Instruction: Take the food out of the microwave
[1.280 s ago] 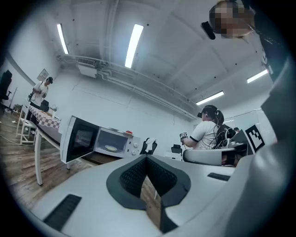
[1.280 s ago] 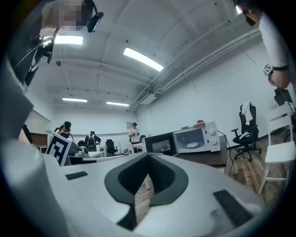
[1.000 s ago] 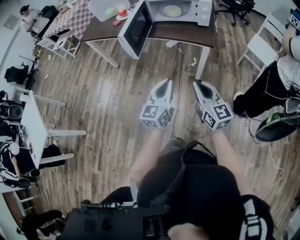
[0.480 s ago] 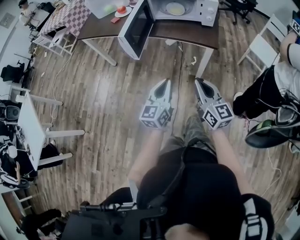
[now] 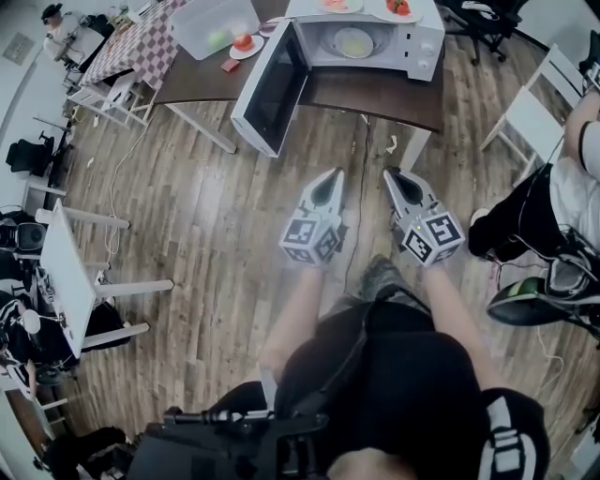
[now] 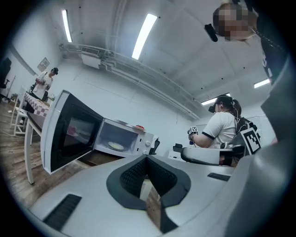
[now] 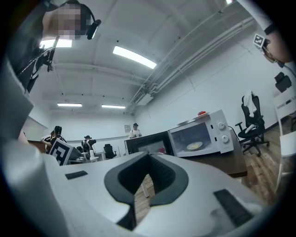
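Observation:
The white microwave (image 5: 375, 26) stands on a brown table (image 5: 375, 94) at the top of the head view, its door (image 5: 272, 82) swung wide open to the left. Inside lies a plate of yellow food (image 5: 353, 42), also seen as a plate (image 6: 115, 146) in the left gripper view and a plate (image 7: 194, 146) in the right gripper view. My left gripper (image 5: 330, 178) and right gripper (image 5: 394, 175) hover side by side over the wood floor, well short of the table, pointing at the microwave. Both are shut and empty, as the left gripper (image 6: 147, 159) and right gripper (image 7: 149, 156) show close up.
Two plates with red food (image 5: 398, 7) sit on top of the microwave. A clear plastic box (image 5: 214, 23) and a small plate with a tomato (image 5: 246, 42) are on the table's left. A seated person (image 5: 553, 178) and a white chair (image 5: 534, 103) are at the right. A cable (image 5: 361, 169) runs across the floor.
Both grippers have moved forward toward the table together. The microwave now sits lower and nearer in the head view, with its top showing.

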